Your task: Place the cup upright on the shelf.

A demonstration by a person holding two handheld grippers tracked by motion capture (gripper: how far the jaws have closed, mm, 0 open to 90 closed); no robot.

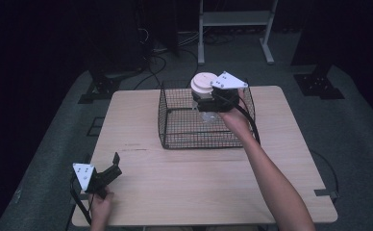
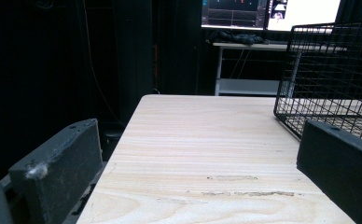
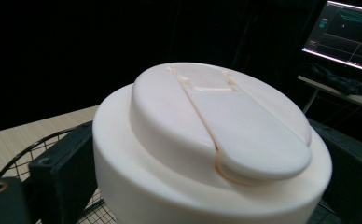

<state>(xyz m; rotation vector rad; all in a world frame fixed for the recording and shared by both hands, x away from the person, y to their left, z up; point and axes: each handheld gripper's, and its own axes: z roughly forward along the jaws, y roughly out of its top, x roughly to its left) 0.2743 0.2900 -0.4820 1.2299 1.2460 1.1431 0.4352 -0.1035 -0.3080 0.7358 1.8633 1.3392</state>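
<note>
A clear container with a wide white lid point(image 1: 203, 83) hangs over the back of the black wire basket point(image 1: 201, 144). My right gripper point(image 1: 209, 103) is shut on it just below the lid. In the right gripper view the white lid point(image 3: 212, 140) looms close, with a black jaw pressed against each side of it and basket wire point(image 3: 30, 154) below. My left gripper point(image 1: 115, 166) rests at the table's front left corner, open and holding nothing. The left gripper view has its jaws standing wide apart over bare wood point(image 2: 207, 130), with the basket point(image 2: 328, 84) ahead on the right.
The light wooden table point(image 1: 199, 187) has its left edge close to my left gripper. A white shelf frame point(image 1: 235, 19) stands on the floor beyond the table. Lit monitors point(image 2: 263, 11) glow in the dark background.
</note>
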